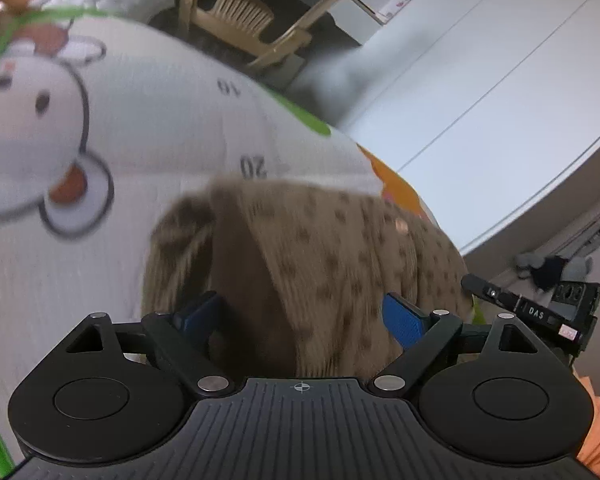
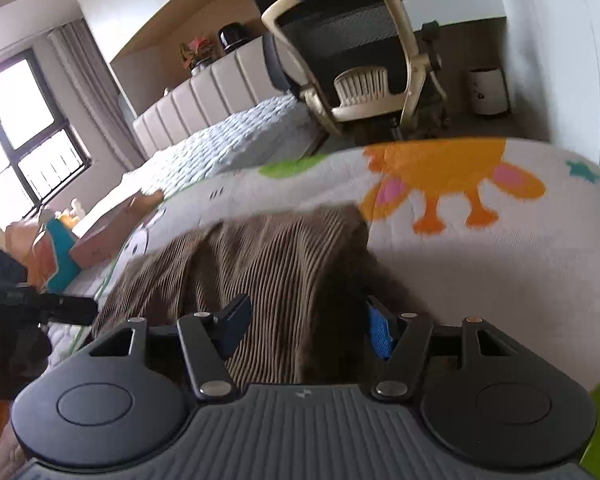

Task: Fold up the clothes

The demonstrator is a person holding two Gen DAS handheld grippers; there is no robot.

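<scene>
Left gripper: our left gripper [image 1: 306,318] has its two blue pads wide apart, and the brown garment [image 1: 312,248] bulges up between them. We cannot tell if the pads press the cloth or only stand beside it.
Left pads: the left pad is half hidden behind a fold of the cloth, the right pad [image 1: 404,322] shows its blue textured face.
Right gripper: our right gripper [image 2: 306,330] is also spread wide, with the same garment [image 2: 260,264] filling the gap. Here too we cannot tell if it has a real hold.
Right pads: the pad at the right [image 2: 380,332] is partly covered by a dark fold of the cloth.
Garment: brown corduroy, ribbed on the side the right camera sees, with dark spots on the side the left camera sees. It is bunched and raised, not flat.
Place: it lies on a white play mat [image 2: 480,264] with cartoon prints, near the mat's edge that faces us; an orange animal [image 2: 452,184] is printed beside its far corner.
Mat print: a white cartoon face [image 1: 32,120] and the numbers 10 and 20.
Behind: an office chair [image 2: 352,60] stands past the far edge of the mat, and a bed [image 2: 236,140] is next to it.
Sharpness: both views are blurred.
</scene>
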